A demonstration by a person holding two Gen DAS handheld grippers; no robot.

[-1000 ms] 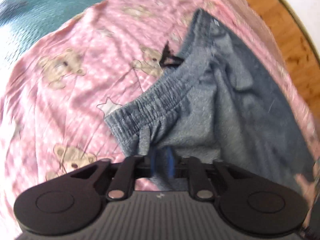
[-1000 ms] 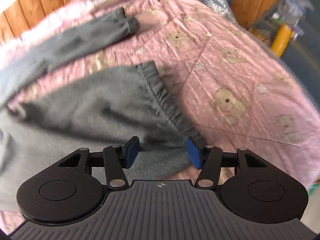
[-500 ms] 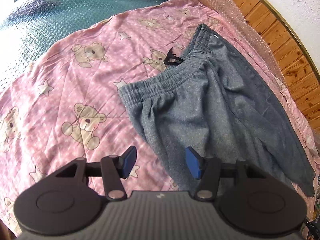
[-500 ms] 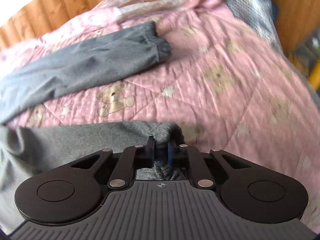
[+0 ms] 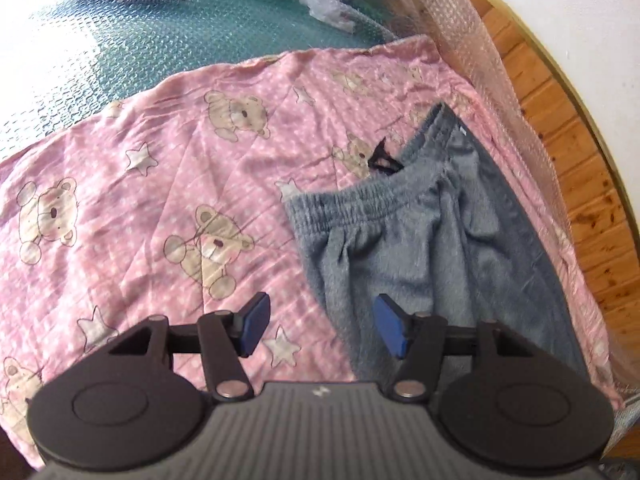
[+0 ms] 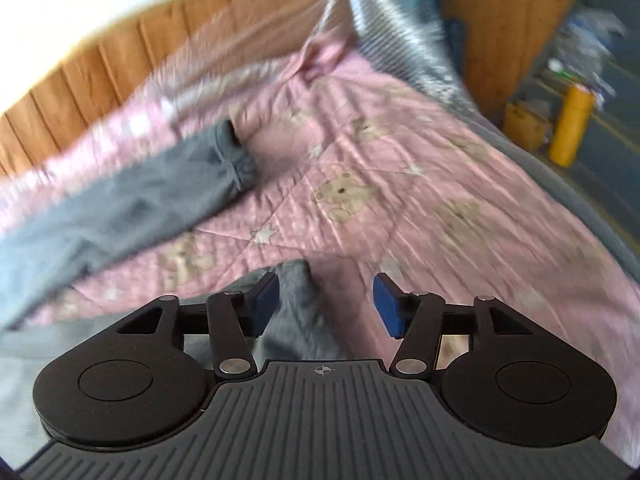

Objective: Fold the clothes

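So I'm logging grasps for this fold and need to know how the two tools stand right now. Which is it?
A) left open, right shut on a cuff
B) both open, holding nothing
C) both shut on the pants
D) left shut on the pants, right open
B: the left tool has its blue pads spread over the pants edge and quilt, and the right tool is spread too, with cloth lying loose between.

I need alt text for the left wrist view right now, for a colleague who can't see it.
The open left gripper hovers over a pink teddy-bear quilt, holding nothing. Grey sweatpants lie on the quilt ahead and to the right, their elastic waistband facing left and a black drawstring showing. Green bubble wrap covers the surface beyond.
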